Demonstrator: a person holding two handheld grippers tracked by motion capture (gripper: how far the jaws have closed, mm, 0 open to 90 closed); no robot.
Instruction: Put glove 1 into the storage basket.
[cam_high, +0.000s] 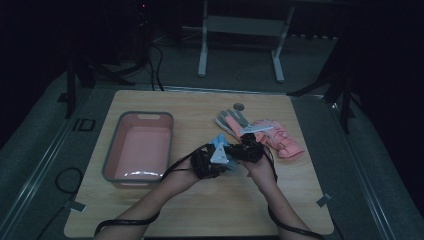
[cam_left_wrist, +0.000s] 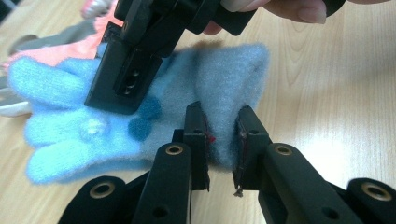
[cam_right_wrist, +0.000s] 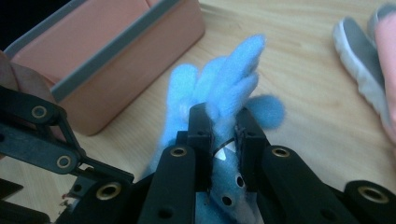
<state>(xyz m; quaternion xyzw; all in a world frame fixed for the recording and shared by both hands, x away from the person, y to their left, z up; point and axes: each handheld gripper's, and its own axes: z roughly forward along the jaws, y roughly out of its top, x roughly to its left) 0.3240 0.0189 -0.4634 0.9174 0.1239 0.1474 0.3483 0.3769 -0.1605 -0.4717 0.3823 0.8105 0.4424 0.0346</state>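
The blue glove (cam_left_wrist: 140, 112) hangs just above the table, a little to the right of the pink basin (cam_high: 139, 147). The left gripper (cam_left_wrist: 222, 140) pinches its cuff, and the right gripper (cam_right_wrist: 223, 140) clamps its finger end. The soft fleece could slip out if the two grippers pull apart, because each holds only a thin fold.

From my remote station I can read one marking: the pale letters "ID" on the dark grey floor surface (cam_high: 83, 125) just left of the light wooden tabletop (cam_high: 200, 210), seen in the high view. I find no legible label, brand or number on anything lying on that tabletop.
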